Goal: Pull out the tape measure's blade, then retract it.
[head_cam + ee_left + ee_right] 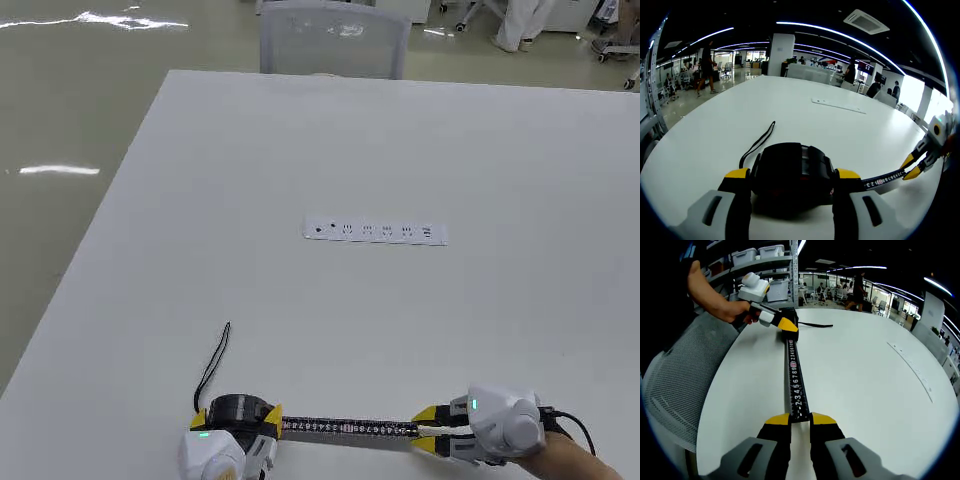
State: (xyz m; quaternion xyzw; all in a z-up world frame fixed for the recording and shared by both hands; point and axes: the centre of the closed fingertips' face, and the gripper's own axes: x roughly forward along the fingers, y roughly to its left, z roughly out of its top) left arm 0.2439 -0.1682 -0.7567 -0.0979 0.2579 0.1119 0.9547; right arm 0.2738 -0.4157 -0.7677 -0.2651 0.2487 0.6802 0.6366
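Black tape measure (240, 408) sits at 7 o'clock on the white table (400, 150), your left gripper (237, 416) clenched on its case. Blade (345, 429) runs right toward 5 o'clock, tip pinched in your right gripper (428, 430). Pull-out looks approx. done; retract not yet.

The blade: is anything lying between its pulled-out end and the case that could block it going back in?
Nothing visible does. The blade runs straight over the bare table from the right tool to the case in the left tool. The strap lies behind the case; the power strip is well apart.
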